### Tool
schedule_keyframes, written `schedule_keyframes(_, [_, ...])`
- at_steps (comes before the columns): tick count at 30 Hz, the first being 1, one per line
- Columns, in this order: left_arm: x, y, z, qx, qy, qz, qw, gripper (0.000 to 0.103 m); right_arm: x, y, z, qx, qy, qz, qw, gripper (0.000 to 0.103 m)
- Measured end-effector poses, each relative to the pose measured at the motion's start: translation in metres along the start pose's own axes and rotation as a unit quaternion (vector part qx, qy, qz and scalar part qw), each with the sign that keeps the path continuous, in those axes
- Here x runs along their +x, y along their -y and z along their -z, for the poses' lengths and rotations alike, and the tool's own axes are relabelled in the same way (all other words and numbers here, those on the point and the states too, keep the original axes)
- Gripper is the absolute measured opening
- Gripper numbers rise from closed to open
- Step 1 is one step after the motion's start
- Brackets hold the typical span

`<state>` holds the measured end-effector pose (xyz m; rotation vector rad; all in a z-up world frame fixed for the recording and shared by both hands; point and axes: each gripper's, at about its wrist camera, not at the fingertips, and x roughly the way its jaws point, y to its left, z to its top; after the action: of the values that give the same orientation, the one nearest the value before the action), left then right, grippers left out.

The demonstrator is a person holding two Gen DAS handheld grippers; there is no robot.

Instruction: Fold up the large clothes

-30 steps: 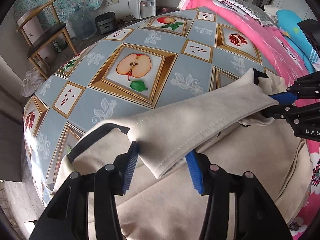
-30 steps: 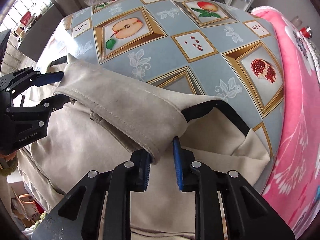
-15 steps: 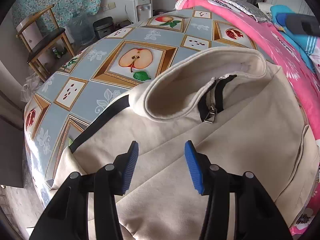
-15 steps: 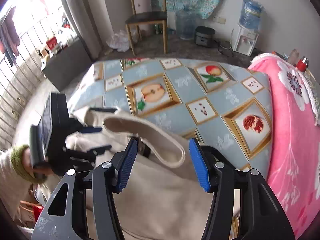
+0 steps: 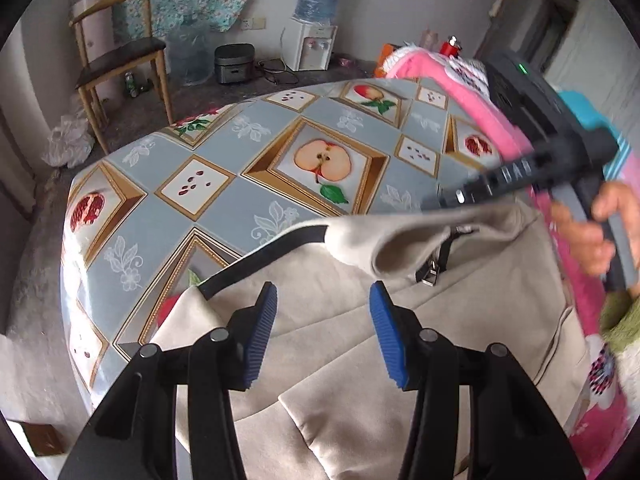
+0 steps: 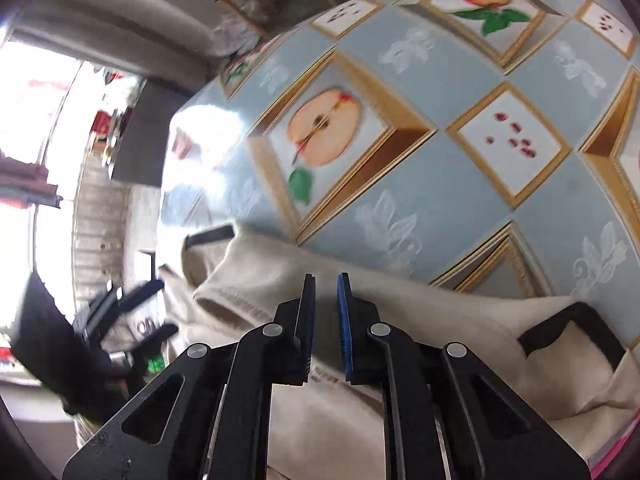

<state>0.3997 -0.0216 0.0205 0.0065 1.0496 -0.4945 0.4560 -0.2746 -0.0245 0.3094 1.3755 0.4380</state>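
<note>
A beige zip jacket (image 5: 360,344) with black trim lies on the fruit-patterned tablecloth (image 5: 224,208). Its collar (image 5: 400,240) stands curled above the zipper pull. My left gripper (image 5: 323,332) is open and empty, hovering over the jacket front just short of the collar. My right gripper (image 6: 325,312) has its jaws close together with a narrow gap, low over the collar (image 6: 256,280); no cloth shows between the pads. The right tool also shows in the left wrist view (image 5: 532,172), held by a hand above the collar's right end.
A pink flowered quilt (image 5: 580,320) borders the jacket on the right. A wooden chair (image 5: 116,60), water dispenser (image 5: 312,40) and rice cooker (image 5: 234,62) stand beyond the table. The table's left edge (image 5: 68,240) drops to the floor.
Both grippers let go of the collar, which dropped onto the jacket. The left gripper pulled back and up. The right gripper rose, then came down at the collar with its jaws narrowed.
</note>
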Motion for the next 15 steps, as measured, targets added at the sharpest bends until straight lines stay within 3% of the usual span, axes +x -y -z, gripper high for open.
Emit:
schedule_keyframes(3, [0.004, -0.022, -0.008, -0.068, -0.005, 0.049, 0.9964, 0.048, 0.001, -0.028, 0.035, -0.081, -0.011, 0.008, 0.997, 0.012])
schedule_keyframes(6, [0.015, -0.024, -0.008, -0.103, -0.018, 0.084, 0.9910, 0.048, 0.012, -0.042, 0.059, -0.126, -0.024, 0.050, 0.991, 0.012])
schedule_keyframes(10, [0.034, -0.008, 0.001, -0.119, -0.051, 0.100, 0.9866, 0.048, 0.025, -0.050, 0.067, -0.139, -0.014, 0.092, 0.986, 0.011])
schedule_keyframes(13, [0.044, -0.001, 0.007, -0.131, -0.069, 0.102, 0.9836, 0.048, 0.020, -0.053, 0.067, -0.130, -0.006, 0.100, 0.986, 0.012])
schedule_keyframes(14, [0.046, 0.000, 0.008, -0.135, -0.073, 0.101, 0.9829, 0.048, 0.014, -0.052, 0.067, -0.121, 0.000, 0.094, 0.988, 0.015])
schedule_keyframes(15, [0.048, -0.001, 0.008, -0.140, -0.074, 0.101, 0.9823, 0.048, 0.004, -0.049, 0.068, -0.108, 0.010, 0.084, 0.991, 0.026])
